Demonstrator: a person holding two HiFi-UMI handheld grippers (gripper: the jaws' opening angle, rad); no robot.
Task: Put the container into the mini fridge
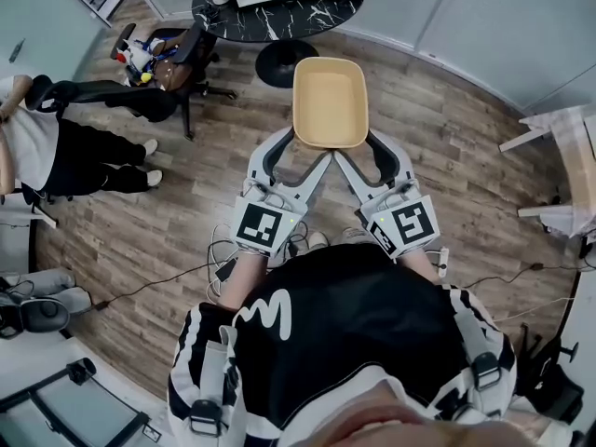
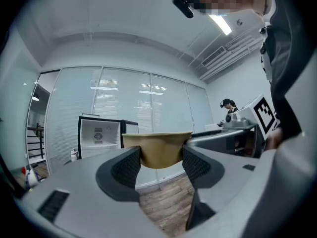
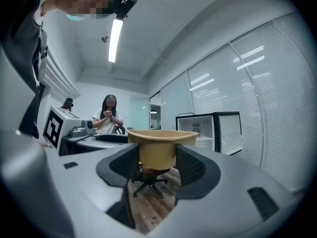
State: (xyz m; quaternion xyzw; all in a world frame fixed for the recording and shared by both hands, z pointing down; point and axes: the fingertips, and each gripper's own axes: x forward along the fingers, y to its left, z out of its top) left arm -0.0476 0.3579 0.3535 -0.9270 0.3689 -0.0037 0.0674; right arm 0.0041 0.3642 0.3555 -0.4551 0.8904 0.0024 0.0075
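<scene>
At the left edge of the head view a seated person (image 1: 51, 147) in a white top and black trousers sits beside a black office chair (image 1: 163, 63) at the upper left, whose seat holds some objects. Right of that, at the top centre, stands a round black marbled table (image 1: 279, 12) on the wood floor (image 1: 447, 147).

Just below the table, in the upper middle of the frame, the tan container (image 1: 330, 102) is held in the air above the floor, its open side up and nothing inside. The left gripper (image 1: 300, 149) clamps the container's near end on the left side, and the right gripper (image 1: 365, 149) clamps the same end on the right side. Both sets of jaws stand wide, with their pads pressed against the container's walls. A white table (image 1: 570, 147) shows at the right edge.

In the left gripper view the mini fridge (image 2: 99, 135) stands at mid-left with its door open and a white interior, well apart from the container (image 2: 157, 150), which sits between the pads of the left gripper (image 2: 159, 163) in the frame's centre.

In the right gripper view another person (image 3: 109, 118) sits at centre left, the container (image 3: 158, 145) is pinched by the right gripper (image 3: 157, 163) in the middle, and the mini fridge (image 3: 210, 130) stands at centre right, door open.
</scene>
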